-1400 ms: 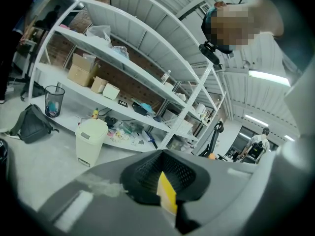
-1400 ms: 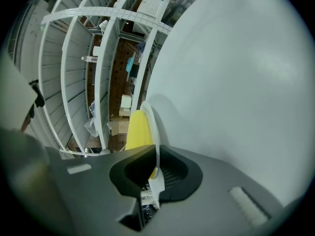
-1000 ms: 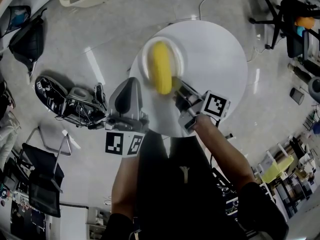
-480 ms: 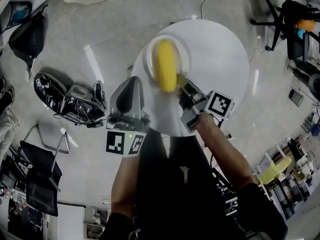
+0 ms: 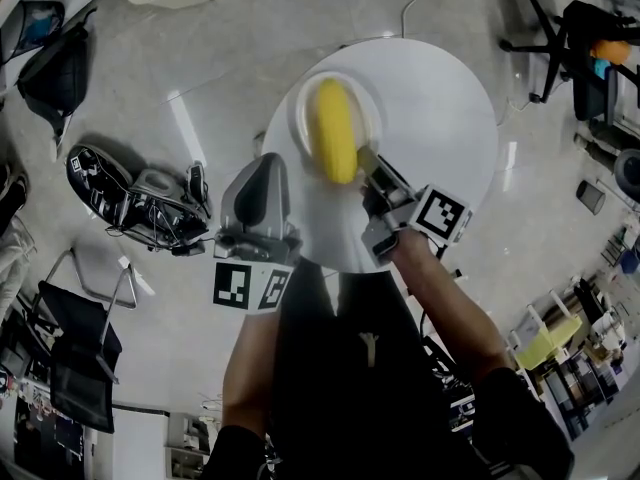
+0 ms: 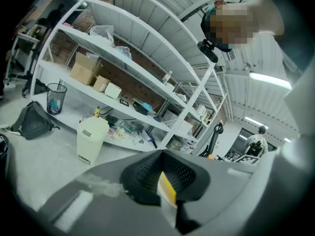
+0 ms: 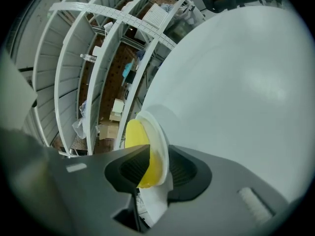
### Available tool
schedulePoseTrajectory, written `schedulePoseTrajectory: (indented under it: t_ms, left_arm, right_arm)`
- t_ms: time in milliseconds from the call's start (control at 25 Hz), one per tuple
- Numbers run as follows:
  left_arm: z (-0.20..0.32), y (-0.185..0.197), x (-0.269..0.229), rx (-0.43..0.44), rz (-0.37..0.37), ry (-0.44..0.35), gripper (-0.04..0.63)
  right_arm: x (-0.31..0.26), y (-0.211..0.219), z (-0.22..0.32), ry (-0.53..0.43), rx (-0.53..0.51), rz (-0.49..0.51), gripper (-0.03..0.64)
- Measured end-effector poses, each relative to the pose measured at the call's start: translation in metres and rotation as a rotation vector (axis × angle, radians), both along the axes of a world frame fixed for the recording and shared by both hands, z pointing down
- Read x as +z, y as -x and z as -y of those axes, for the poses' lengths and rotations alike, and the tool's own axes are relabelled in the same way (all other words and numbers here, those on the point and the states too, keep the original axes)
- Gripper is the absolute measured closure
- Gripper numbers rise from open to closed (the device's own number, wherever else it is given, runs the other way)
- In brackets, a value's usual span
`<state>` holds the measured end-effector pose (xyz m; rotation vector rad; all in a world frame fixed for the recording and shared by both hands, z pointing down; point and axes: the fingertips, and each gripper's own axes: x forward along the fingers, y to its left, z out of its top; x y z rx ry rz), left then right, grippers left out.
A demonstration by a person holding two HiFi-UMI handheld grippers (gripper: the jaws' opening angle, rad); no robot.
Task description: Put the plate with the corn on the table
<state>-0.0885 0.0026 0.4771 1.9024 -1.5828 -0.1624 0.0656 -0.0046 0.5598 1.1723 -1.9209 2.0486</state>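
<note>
A white plate [image 5: 300,118] with a yellow corn cob [image 5: 335,130] lies on the left part of the round white table [image 5: 430,118]. My right gripper [image 5: 365,163] is at the plate's near rim. In the right gripper view the plate rim [image 7: 156,127] and the corn [image 7: 135,136] stand between the jaws of the right gripper [image 7: 155,168]. Those jaws are opening, and a gap shows beside the rim. My left gripper [image 5: 258,173] hangs off the table's left edge; the left gripper [image 6: 165,181] is shut on nothing and points at the shelving.
A folded scooter-like device [image 5: 135,203] and a black bag [image 5: 55,73] lie on the floor to the left. An office chair [image 5: 570,38] stands at the far right. White shelving [image 6: 123,68] and a pale bin [image 6: 91,139] stand beyond the left gripper.
The plate with the corn shifted slightly right and settled on the table. The right gripper stays at its rim. The left gripper has barely moved.
</note>
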Motion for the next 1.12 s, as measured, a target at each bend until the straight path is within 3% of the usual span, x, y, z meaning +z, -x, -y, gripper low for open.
schedulePoseTrajectory:
  t_ms: [680, 1120]
  left_arm:
    - [0.001, -0.006, 0.002, 0.0, -0.015, 0.011, 0.589]
    - [0.0, -0.009, 0.004, 0.002, -0.021, 0.015, 0.589]
  right_arm:
    - [-0.008, -0.008, 0.004, -0.044, 0.013, -0.102, 0.429]
    - [-0.012, -0.01, 0.005, -0.07, 0.012, -0.101, 0.426]
